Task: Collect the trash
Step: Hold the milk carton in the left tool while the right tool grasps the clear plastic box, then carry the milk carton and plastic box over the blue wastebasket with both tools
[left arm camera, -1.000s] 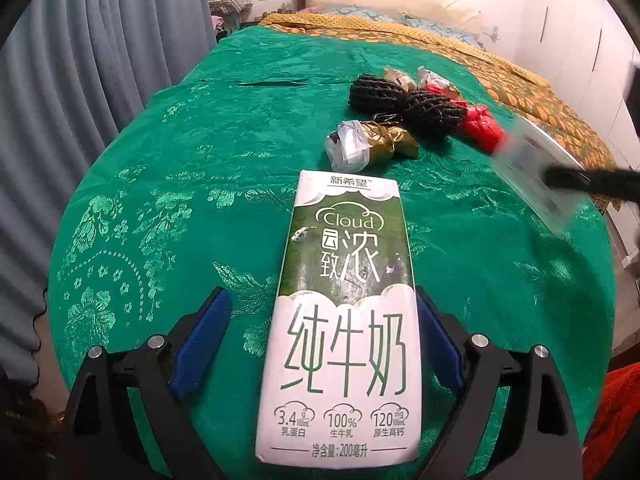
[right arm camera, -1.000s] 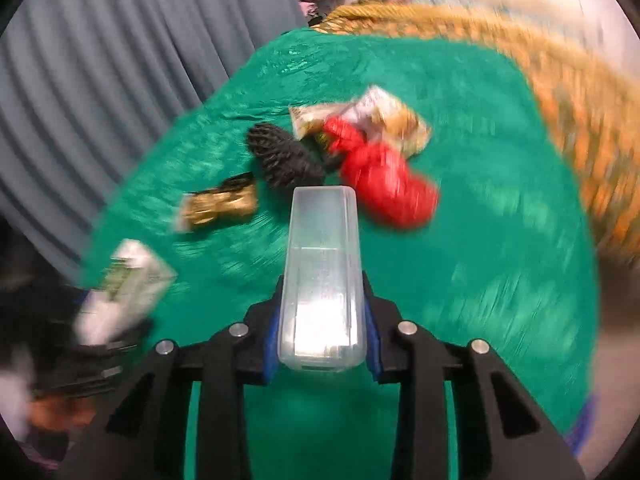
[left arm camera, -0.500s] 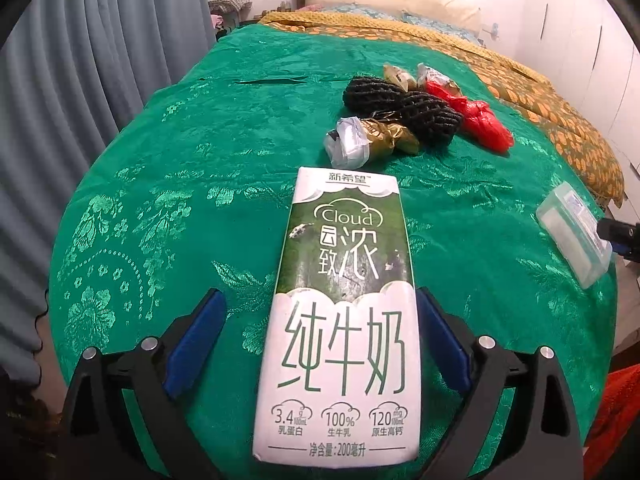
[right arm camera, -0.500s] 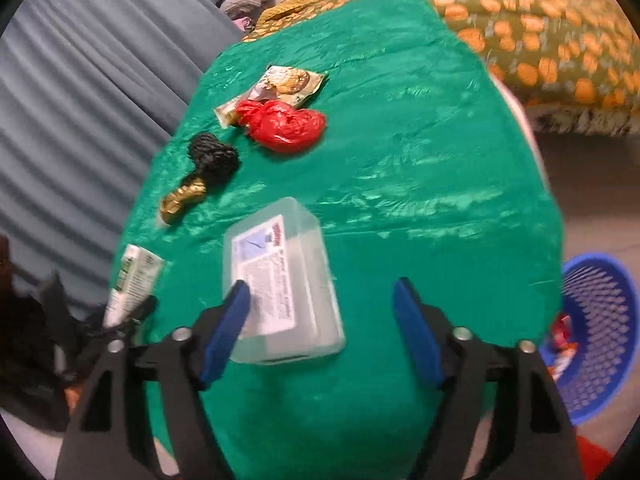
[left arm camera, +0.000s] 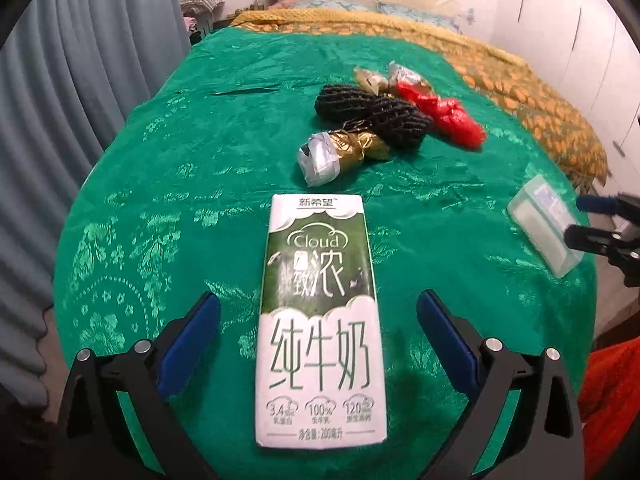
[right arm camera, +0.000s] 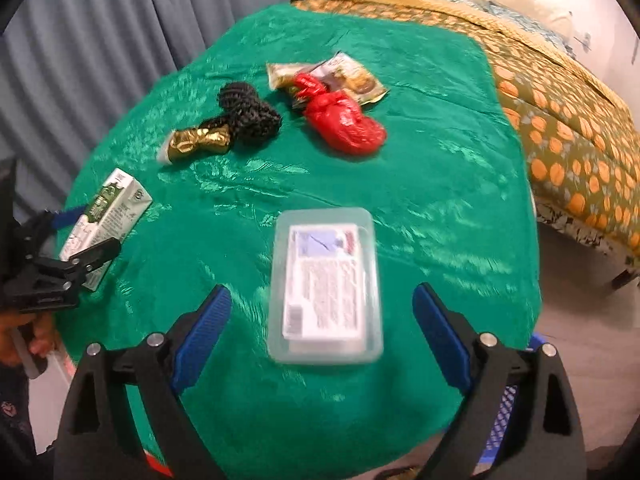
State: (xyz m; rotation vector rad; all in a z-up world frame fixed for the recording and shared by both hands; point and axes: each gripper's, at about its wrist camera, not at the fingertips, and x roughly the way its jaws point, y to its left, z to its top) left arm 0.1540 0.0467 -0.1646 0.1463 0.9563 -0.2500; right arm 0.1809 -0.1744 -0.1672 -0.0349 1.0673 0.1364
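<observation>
A white and green milk carton [left arm camera: 320, 320] lies flat on the green table cloth [left arm camera: 200, 160] between the open jaws of my left gripper [left arm camera: 318, 316]; it also shows in the right wrist view [right arm camera: 106, 220]. A clear plastic box with a label [right arm camera: 326, 286] lies on the cloth between the open jaws of my right gripper [right arm camera: 322, 312]; it shows in the left wrist view [left arm camera: 544, 226]. Neither gripper touches its item. Further back lie a gold foil wrapper [left arm camera: 340, 152], black mesh netting [left arm camera: 376, 114], a red plastic bag [left arm camera: 444, 114] and snack wrappers [right arm camera: 344, 76].
The table cloth [right arm camera: 440, 180] ends close in front of both grippers. A bed with an orange patterned cover [right arm camera: 580, 132] stands to the right. Grey curtains [left arm camera: 80, 80] hang on the left. A blue basket [right arm camera: 508, 420] sits on the floor below the right gripper.
My right gripper has swung to the table's near edge, set the clear box down and opened. My left gripper has opened wider around the carton.
</observation>
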